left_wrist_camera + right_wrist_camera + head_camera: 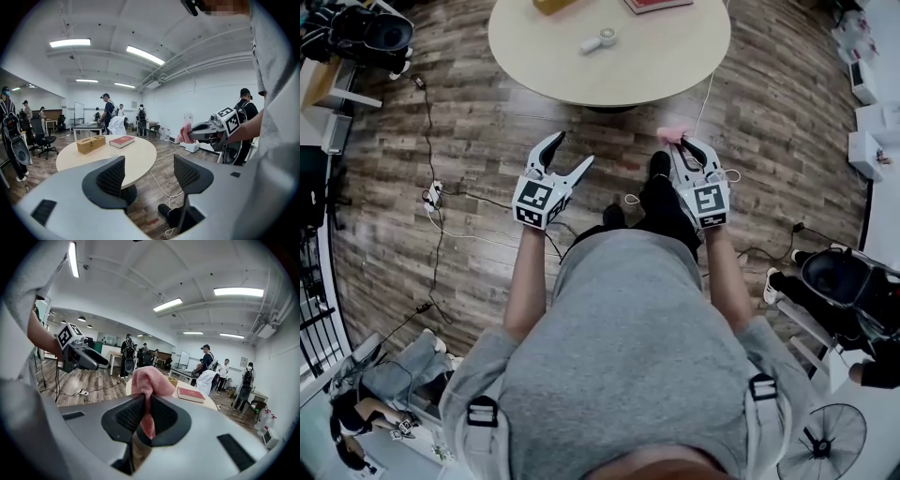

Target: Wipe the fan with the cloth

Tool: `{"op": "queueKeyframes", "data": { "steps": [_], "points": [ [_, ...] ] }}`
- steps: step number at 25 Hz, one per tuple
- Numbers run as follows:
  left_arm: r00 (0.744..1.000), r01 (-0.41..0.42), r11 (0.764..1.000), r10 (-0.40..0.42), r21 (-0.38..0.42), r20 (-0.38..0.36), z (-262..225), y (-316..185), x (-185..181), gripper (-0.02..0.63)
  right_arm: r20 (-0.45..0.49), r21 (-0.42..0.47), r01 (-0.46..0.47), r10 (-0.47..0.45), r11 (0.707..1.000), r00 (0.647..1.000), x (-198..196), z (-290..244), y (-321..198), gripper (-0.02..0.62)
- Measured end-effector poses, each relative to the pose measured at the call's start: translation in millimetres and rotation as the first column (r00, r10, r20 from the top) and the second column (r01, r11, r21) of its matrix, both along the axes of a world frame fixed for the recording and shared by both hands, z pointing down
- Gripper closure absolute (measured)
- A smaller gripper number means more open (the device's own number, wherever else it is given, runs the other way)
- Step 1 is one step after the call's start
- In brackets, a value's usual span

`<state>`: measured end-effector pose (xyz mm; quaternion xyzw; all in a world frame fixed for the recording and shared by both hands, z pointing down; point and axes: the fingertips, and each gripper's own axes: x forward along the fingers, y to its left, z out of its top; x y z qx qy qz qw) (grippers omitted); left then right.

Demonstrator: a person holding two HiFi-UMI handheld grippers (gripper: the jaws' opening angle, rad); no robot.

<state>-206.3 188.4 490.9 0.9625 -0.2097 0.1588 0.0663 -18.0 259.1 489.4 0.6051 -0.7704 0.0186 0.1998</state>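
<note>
Grey-shirted person (628, 356) holds right gripper (686, 145) clenched on pink cloth (145, 380), left gripper (573, 150) agape, empty; approach step: next reach what seems the fan (600, 40) on the tabletop (666, 56).

Round beige table (666, 58), small white fan (600, 40), red book (122, 141), wicker box (91, 144) on top

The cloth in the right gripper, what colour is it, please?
Pink cloth; clearest in right gripper view.
</note>
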Motion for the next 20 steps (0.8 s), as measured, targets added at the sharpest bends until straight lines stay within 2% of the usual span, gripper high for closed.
{"op": "queueKeyframes", "data": {
  "steps": [7, 20],
  "points": [
    [1.0, 0.029, 1.0, -0.029, 0.006, -0.009, 0, -28, 15, 0.278, 0.006, 0.004, 0.006, -0.006, 1.0, 1.0, 20, 0, -27, 0.555],
    [0.999, 0.028, 1.0, -0.028, 0.008, 0.021, -3, -85, 71, 0.278, 0.035, 0.003, 0.043, -0.043, 0.999, 0.998, 66, 2, -100, 0.555]
  ]
}}
